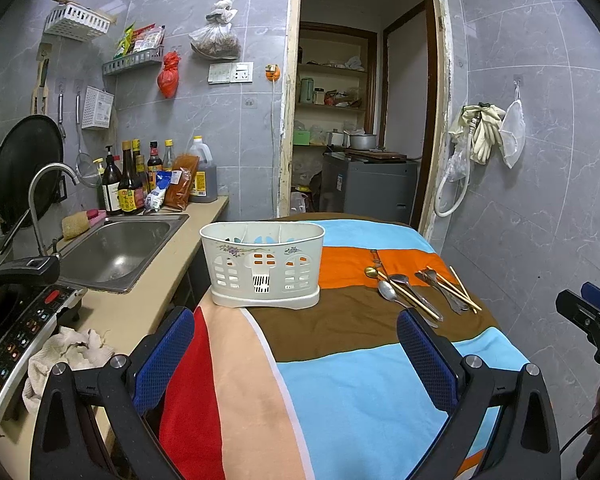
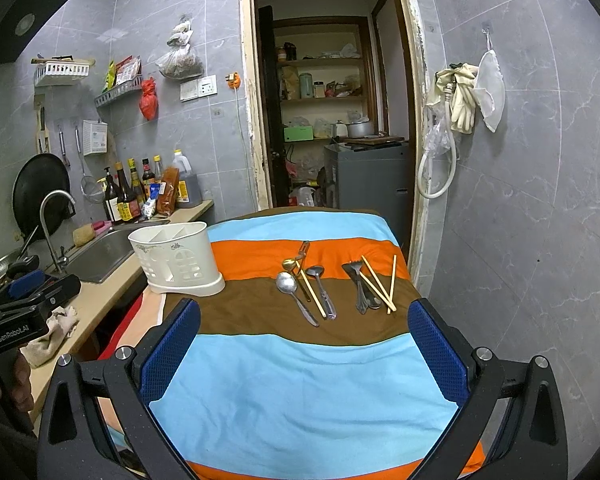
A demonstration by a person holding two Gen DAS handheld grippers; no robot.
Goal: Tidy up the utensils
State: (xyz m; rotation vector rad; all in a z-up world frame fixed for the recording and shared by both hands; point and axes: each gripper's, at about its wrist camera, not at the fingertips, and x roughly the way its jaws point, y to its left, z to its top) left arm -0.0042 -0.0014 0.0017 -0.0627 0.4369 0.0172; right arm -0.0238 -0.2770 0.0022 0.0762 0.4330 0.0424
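A white plastic utensil holder [image 1: 262,264] with dividers stands empty at the left edge of the striped cloth; it also shows in the right wrist view [image 2: 176,258]. Loose utensils lie on the brown stripe to its right: spoons [image 2: 296,294], a gold spoon [image 2: 289,265], forks [image 2: 360,288] and wooden chopsticks [image 2: 380,284]. They show in the left wrist view too [image 1: 416,286]. My left gripper [image 1: 296,344] is open and empty, hovering before the holder. My right gripper [image 2: 304,340] is open and empty, just short of the utensils.
The striped cloth [image 2: 300,384] covers the table. A counter with a steel sink [image 1: 116,248], faucet, bottles [image 1: 128,184], an induction cooker [image 1: 16,332] and a rag [image 1: 68,352] runs along the left. A doorway [image 2: 332,120] opens behind the table.
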